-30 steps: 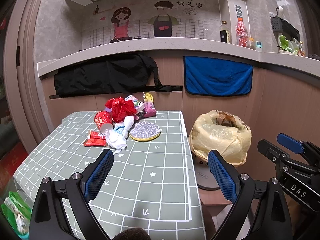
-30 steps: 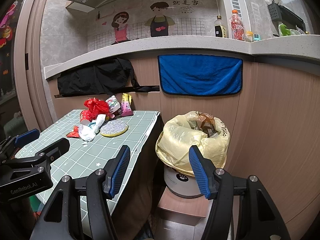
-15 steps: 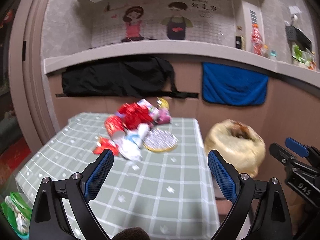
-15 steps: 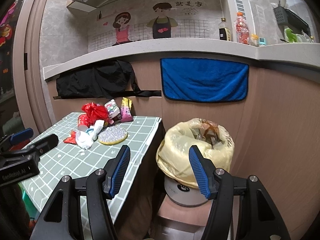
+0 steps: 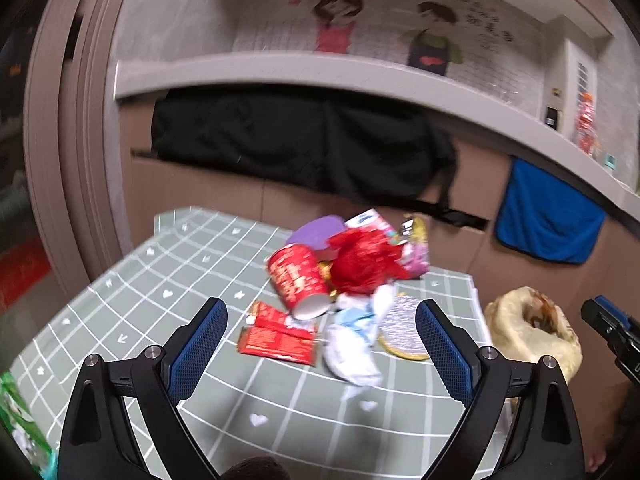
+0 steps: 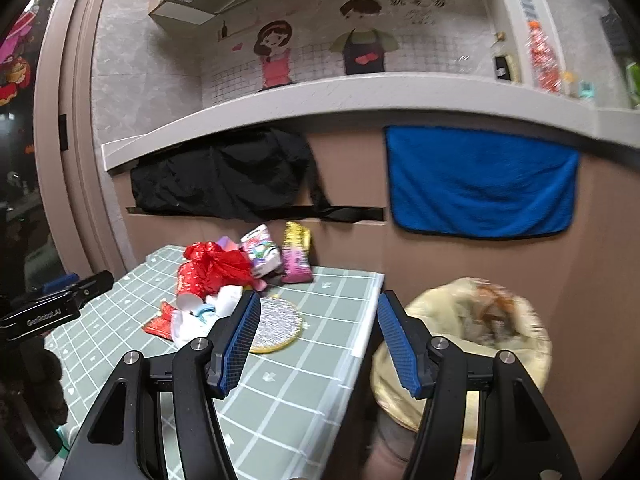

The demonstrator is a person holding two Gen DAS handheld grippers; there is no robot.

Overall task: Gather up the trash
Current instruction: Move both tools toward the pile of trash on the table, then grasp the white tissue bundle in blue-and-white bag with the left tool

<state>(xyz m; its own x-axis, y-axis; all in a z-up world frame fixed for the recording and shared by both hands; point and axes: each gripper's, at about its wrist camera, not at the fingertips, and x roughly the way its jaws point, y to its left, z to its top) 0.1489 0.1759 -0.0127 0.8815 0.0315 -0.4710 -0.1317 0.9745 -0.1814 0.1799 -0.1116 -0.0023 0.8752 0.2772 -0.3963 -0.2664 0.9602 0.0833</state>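
Left wrist: trash pile (image 5: 340,292) between open tongs (image 5: 320,344).

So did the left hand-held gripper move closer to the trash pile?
Yes. The left hand-held gripper has moved forward over the checkered table: the red paper cup and flat red wrapper now loom larger between its open fingers.

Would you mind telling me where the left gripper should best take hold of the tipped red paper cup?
Probably across its side wall near the open rim. The red paper cup lies on its side, mouth toward the left gripper, whose jaws are open. Come from the near side, above the flat red wrapper.
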